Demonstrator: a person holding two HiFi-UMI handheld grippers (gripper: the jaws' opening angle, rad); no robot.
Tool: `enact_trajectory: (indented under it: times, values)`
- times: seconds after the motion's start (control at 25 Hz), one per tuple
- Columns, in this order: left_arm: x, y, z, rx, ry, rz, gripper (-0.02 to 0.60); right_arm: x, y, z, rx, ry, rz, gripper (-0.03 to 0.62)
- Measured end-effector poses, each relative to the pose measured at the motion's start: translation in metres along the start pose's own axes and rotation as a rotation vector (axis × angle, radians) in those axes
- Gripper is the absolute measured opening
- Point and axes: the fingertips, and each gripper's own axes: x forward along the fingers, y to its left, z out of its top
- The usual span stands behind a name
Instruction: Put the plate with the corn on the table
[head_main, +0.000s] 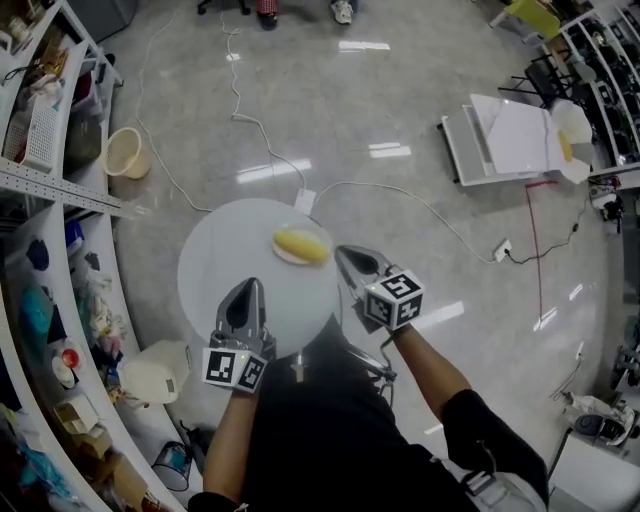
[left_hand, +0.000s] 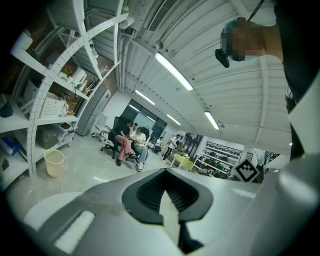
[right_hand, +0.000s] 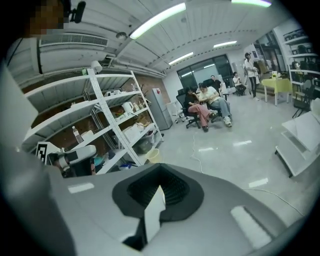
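A yellow corn cob (head_main: 301, 244) lies on a small pale plate (head_main: 284, 256) at the far right of a round white table (head_main: 225, 275), seen from above in the head view. My left gripper (head_main: 251, 286) hovers over the table's near edge, jaws shut and empty. My right gripper (head_main: 343, 253) points just past the plate's right rim, also shut with nothing held. Both gripper views look out over the room and ceiling. In them the left gripper (left_hand: 167, 200) and the right gripper (right_hand: 154, 201) show closed jaws, and neither plate nor table is visible.
Metal shelving (head_main: 45, 185) full of goods lines the left side. A yellow bucket (head_main: 127, 152) stands on the floor beyond it. A white cable (head_main: 400, 192) runs across the floor to a white unit (head_main: 505, 135). Seated people (right_hand: 207, 102) are far off.
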Motion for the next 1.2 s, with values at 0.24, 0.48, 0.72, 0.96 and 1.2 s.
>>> enact_trajectory:
  times: [0.24,0.48,0.72,0.96,1.2]
  values:
    - [-0.016,-0.033,0.041,0.043,-0.074,-0.062,0.005,-0.046,0.028,0.02,-0.039,-0.09,-0.02,0.009]
    - [-0.029,-0.043,0.057,0.062,-0.104,-0.09,0.005,-0.068,0.051,0.029,-0.064,-0.152,-0.017,0.008]
    - [-0.029,-0.054,0.057,0.084,-0.09,-0.13,0.005,-0.077,0.058,0.049,-0.028,-0.212,-0.004,0.008]
    - [-0.021,-0.058,0.059,0.083,-0.091,-0.136,0.005,-0.075,0.055,0.05,-0.058,-0.204,0.014,0.008]
    - [-0.019,-0.053,0.063,0.085,-0.095,-0.125,0.005,-0.066,0.059,0.052,-0.081,-0.191,0.043,0.008]
